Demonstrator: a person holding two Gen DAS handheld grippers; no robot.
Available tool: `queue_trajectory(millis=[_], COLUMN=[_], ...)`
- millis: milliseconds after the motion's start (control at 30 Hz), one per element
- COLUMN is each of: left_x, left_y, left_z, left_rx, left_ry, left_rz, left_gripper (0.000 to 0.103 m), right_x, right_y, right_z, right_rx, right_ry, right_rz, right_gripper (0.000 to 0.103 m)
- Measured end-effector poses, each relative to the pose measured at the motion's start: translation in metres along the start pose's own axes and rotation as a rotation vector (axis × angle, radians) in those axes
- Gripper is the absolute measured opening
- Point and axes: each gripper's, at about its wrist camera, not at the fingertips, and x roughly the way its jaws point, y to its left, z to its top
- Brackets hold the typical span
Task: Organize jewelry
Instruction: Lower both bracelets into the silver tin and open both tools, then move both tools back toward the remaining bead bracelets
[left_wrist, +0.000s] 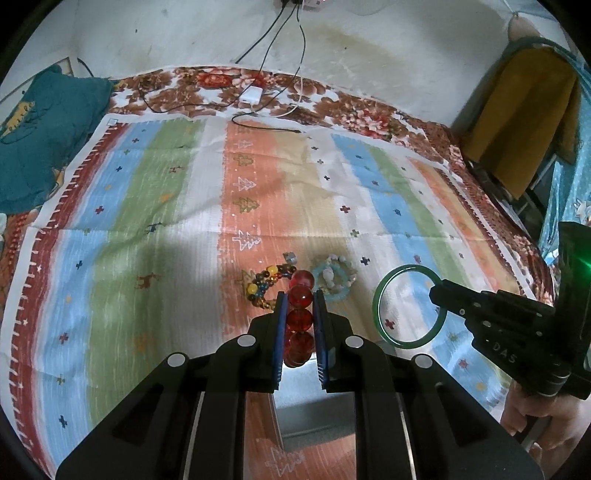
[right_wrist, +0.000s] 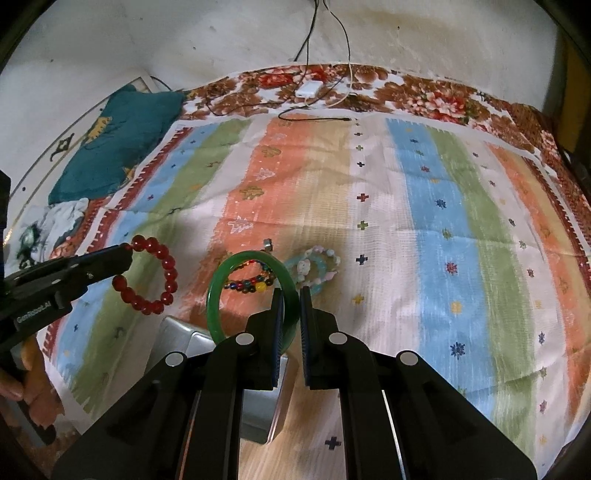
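Note:
My left gripper (left_wrist: 300, 301) is shut on a red bead bracelet (left_wrist: 300, 317) and holds it above the cloth; it also shows in the right wrist view (right_wrist: 162, 275). My right gripper (right_wrist: 291, 295) is shut on a green bangle (right_wrist: 221, 291), held in the air; the bangle also shows in the left wrist view (left_wrist: 384, 317). On the striped cloth lie a multicoloured bead bracelet (left_wrist: 264, 286) and a pale blue-white bracelet (left_wrist: 332, 278). A silver metal box (right_wrist: 255, 398) sits under both grippers near the front edge.
The striped cloth (left_wrist: 166, 206) covers a floral bedspread (left_wrist: 354, 110). A white charger (left_wrist: 251, 96) and black cables lie at the far edge by the wall. A teal pillow (left_wrist: 40, 136) lies far left. A chair with yellow cloth (left_wrist: 524, 122) stands right.

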Motion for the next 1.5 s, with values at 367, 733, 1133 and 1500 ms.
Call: queue_trajectory(millis=[367, 733, 1133, 1500], left_x=[-0.022, -0.022, -0.013, 0.012], left_y=[-0.007, -0.016, 0.008, 0.021], left_z=[-0.024, -0.043, -0.037, -0.029], left_rx=[0.008, 0.017, -0.052, -0.083], left_ry=[-0.011, 0.041, 0.044, 0.094], left_rz=[-0.031, -0.063, -0.002, 0.016], left_gripper=[0.013, 0.014, 0.045, 0.061], right_x=[-0.015, -0.003, 0.003, 0.021], right_y=[0.014, 0.023, 0.004, -0.008], right_z=[-0.024, -0.040, -0.031, -0.015], right_rx=[-0.029, -0.029, 0.039, 0.076], right_ry=[0.007, 0.097, 0.081, 0.082], right_rz=[0.026, 0.105, 0.047, 0.002], right_gripper=[0.010, 0.011, 0.048, 0.063])
